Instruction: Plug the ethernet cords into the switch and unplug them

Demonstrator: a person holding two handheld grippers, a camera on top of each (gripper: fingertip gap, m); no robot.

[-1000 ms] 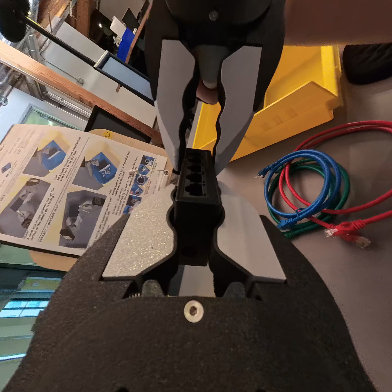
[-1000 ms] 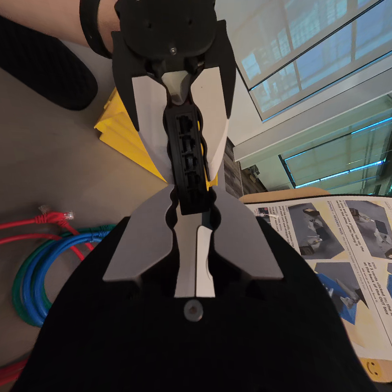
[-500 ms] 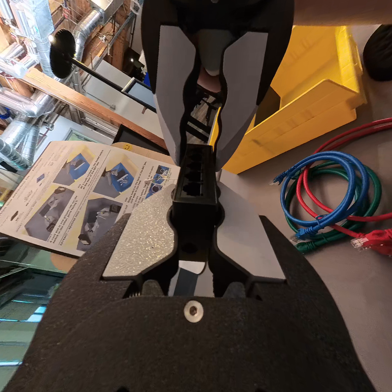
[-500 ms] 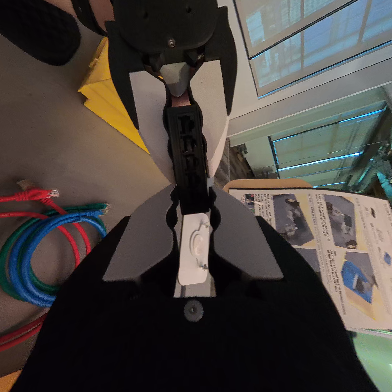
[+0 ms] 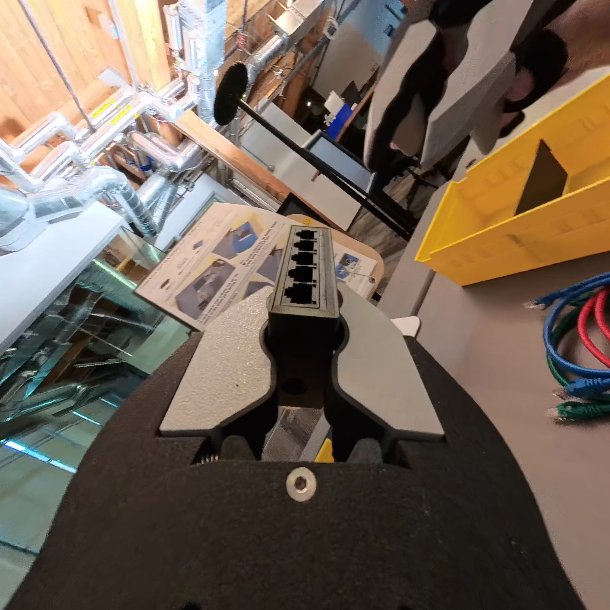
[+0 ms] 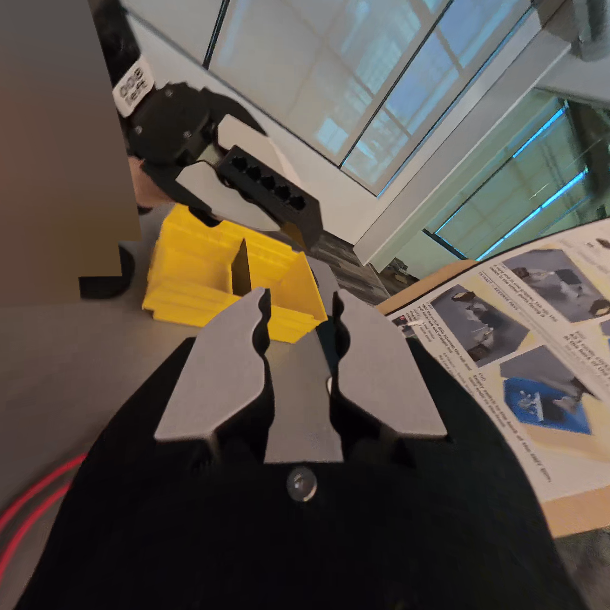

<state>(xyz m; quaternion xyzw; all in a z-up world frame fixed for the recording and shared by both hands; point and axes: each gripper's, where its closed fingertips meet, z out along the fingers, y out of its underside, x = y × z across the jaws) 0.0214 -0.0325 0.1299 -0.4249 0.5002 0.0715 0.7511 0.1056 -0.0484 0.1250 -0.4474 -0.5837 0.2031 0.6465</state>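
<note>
My left gripper (image 5: pixel 305 297) is shut on one end of the black switch (image 5: pixel 303 264) and holds it in the air, with its row of empty ports facing the camera. My right gripper (image 6: pixel 300 297) is open and empty, well apart from the switch (image 6: pixel 274 185), which it sees up and to its left in the left gripper (image 6: pixel 280 194). In the left wrist view the right gripper (image 5: pixel 406 155) is far off at the top right. A blue cord (image 5: pixel 554 330), a red cord (image 5: pixel 591 323) and a green cord (image 5: pixel 574 412) lie coiled together on the grey table (image 5: pixel 478 363), unplugged.
A yellow bin (image 5: pixel 495 237) stands on the table behind the cords and also shows in the right wrist view (image 6: pixel 198 280). A printed instruction sheet (image 5: pixel 214 264) on a board lies at the table's edge, to the right in the right wrist view (image 6: pixel 495 346). A red cord (image 6: pixel 33 495) runs at the lower left. Across from one pair of fingers to the other is roughly 10 cm.
The right gripper has opened, let go of the switch's far end and drawn back. The left gripper keeps the switch and has swung it away from the right gripper.
</note>
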